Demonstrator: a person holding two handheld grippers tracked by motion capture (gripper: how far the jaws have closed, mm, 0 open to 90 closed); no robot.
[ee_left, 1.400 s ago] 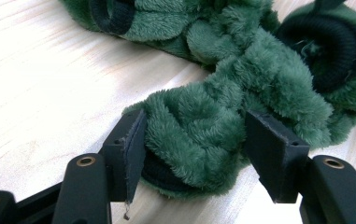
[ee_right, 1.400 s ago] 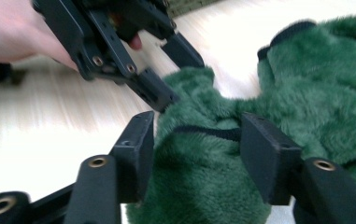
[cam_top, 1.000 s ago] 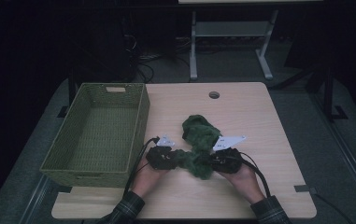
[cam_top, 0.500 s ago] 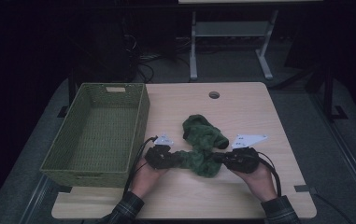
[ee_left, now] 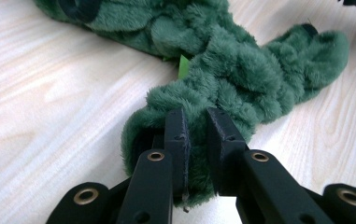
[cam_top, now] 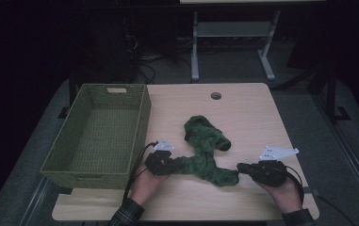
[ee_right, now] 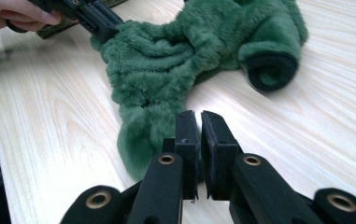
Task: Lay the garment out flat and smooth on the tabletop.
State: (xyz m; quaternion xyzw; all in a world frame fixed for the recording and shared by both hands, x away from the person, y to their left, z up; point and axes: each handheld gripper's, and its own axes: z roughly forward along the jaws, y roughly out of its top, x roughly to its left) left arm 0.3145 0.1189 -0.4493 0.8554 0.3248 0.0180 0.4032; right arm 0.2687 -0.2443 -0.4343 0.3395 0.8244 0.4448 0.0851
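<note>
- The left tongs (ee_left: 195, 135) had just been closing and were clamped on one end of the green plush garment (cam_top: 204, 150).
- The right tongs (ee_right: 200, 130) stood together, gripping nothing, just beside its other end.
- The garment lay on the desk (cam_top: 243, 113), stretched sideways between the hands, one dark-lined sleeve pointing away, fluffy and crumpled.
- A woven basket (cam_top: 97, 134) stood to the left.

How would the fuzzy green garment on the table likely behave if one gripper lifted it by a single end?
The green garment would probably sag and dangle: it already lies crumpled in soft folds on the table. Its thick pile, bunched between the left gripper jaws, suggests a fairly secure grip. It looks light for its bulk and unlikely to roll.
</note>
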